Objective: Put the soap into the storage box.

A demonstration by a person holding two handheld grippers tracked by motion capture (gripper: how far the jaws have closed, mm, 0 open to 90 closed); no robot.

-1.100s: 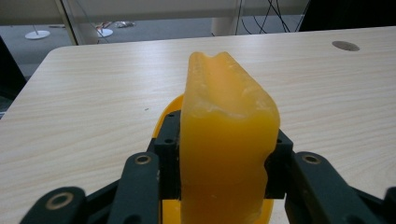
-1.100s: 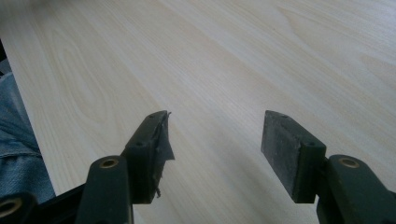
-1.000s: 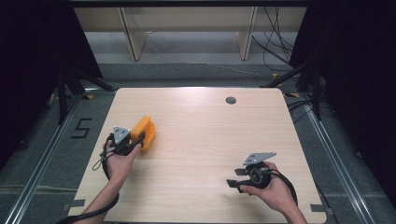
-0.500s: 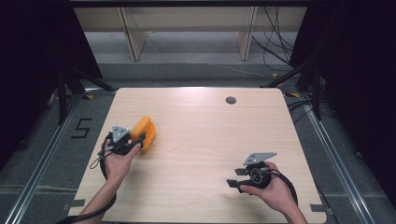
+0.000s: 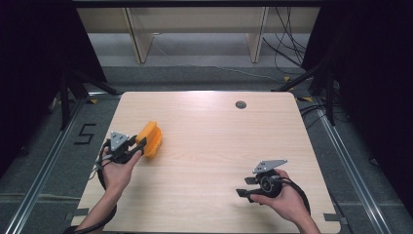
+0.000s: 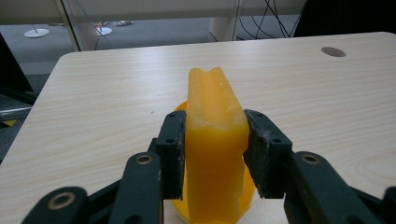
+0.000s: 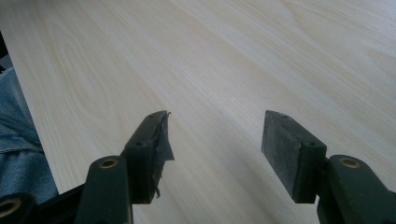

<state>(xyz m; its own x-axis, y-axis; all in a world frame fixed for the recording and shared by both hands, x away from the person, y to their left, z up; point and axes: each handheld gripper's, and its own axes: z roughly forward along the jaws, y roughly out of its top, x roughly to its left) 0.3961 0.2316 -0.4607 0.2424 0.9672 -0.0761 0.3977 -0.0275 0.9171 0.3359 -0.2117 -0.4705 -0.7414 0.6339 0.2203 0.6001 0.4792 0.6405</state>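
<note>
holding nothing, the right gripper (image 5: 245, 186) sits at the lower right of the high view in the person's right hand (image 5: 287, 201), its jaws spread wide over bare wood; in the right gripper view the gap between the two black jaws shows plain table, and a torn flap of pad hangs off the left-hand pad (image 7: 161, 140); that loose lining could let a thing slide or twist if this gripper is later asked to take it; a strip of blue denim shows at the lower left edge of that view, so the gripper lies near the table's near edge.

further up, at the middle left of the high view, the left gripper (image 5: 139, 144) is clamped on the orange object (image 5: 151, 138), a soft-looking folded or moulded piece standing on edge; in the left gripper view the pads (image 6: 172, 151) press its two flanks low down, and the tall upper part rises free above them; the risk seen here is that the piece looks pliable and waxy, so a hard squeeze may buckle it, and a light one may let it slip or tip forward; its rounded base seems to touch the table (image 5: 219, 146), so dragging could smear or catch it.

farthest, at the upper centre, a small dark round hole (image 5: 240, 104) lies well apart from everything.
</note>
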